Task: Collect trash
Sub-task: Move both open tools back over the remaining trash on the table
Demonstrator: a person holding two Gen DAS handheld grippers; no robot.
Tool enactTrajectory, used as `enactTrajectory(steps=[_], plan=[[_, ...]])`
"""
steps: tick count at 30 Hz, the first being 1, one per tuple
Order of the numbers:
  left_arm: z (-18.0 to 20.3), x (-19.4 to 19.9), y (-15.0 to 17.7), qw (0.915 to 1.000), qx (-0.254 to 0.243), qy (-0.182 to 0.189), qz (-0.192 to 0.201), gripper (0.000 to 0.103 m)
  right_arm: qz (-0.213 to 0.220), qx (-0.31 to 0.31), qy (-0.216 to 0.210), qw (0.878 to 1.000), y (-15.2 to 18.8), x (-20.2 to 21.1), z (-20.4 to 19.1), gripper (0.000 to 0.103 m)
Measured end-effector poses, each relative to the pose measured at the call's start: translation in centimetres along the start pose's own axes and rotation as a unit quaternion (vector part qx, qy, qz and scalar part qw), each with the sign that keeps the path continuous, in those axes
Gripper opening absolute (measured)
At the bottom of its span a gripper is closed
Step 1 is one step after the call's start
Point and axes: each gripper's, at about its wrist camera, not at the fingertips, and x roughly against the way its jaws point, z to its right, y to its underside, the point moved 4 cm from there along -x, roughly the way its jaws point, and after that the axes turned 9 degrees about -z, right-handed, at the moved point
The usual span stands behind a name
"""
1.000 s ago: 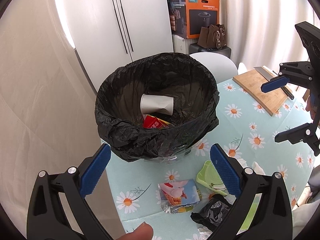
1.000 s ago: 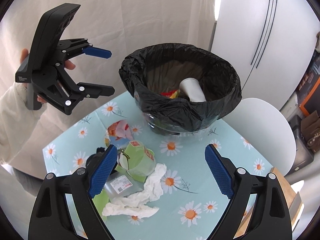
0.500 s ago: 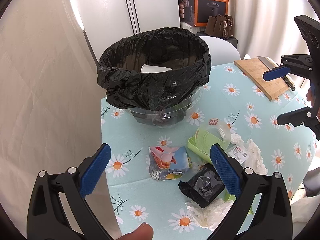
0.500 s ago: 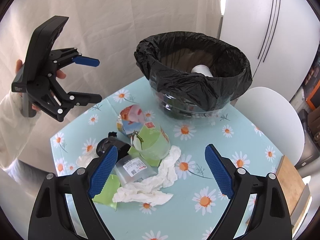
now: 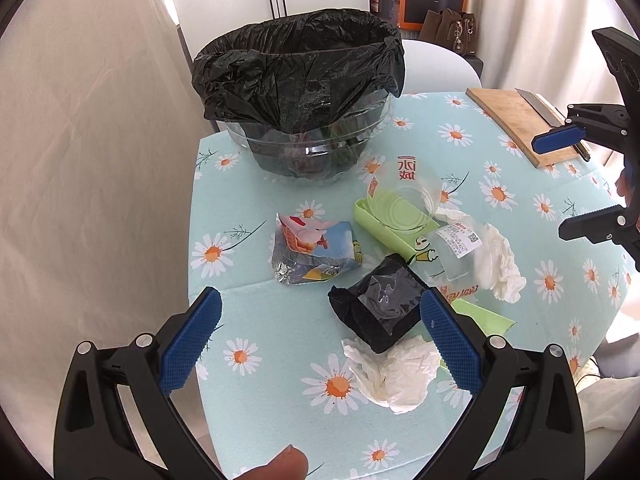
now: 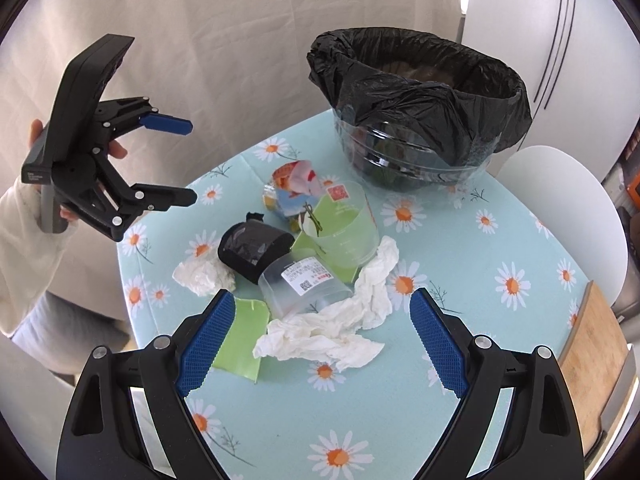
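Note:
A clear bin lined with a black bag [image 5: 298, 80] stands at the far end of the daisy-patterned table [image 5: 256, 320]. In front of it lies loose trash: a colourful snack wrapper [image 5: 316, 250], a black crumpled packet [image 5: 376, 308], a white tissue [image 5: 396, 376], a green-tinted cup [image 6: 344, 224], a clear labelled container [image 6: 304, 284] and a long crumpled tissue [image 6: 328, 332]. My left gripper [image 5: 320, 344] hangs open above the black packet and holds nothing. My right gripper [image 6: 320, 344] is open over the long tissue, also with nothing in it. Each gripper shows in the other's view, the left gripper [image 6: 192, 162] and the right gripper [image 5: 548, 188].
A wooden cutting board [image 5: 520, 124] with a knife lies at the table's far right. A white chair [image 6: 560, 208] stands behind the bin. A flat green paper piece [image 6: 240, 344] lies near the table's rounded edge. A pale curtain hangs to the left.
Both grippers have drawn back from the bin and sunk toward the pile of trash. The bin's inside no longer shows. Both pairs of jaws stayed wide apart.

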Motion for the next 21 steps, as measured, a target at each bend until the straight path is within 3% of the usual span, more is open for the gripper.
enactTrajectory(steps=[15, 21], plan=[[2.6, -2.2, 5.0, 0.9993, 0.001, 0.005, -0.037, 0.097, -0.027, -0.009, -0.036, 0.999, 4.7, -2.3, -2.0, 0.084], [3.3, -3.6, 6.5, 0.9982, -0.004, 0.024, -0.054, 0.097, -0.036, -0.017, -0.054, 0.998, 5.8, -3.8, -2.4, 0.084]])
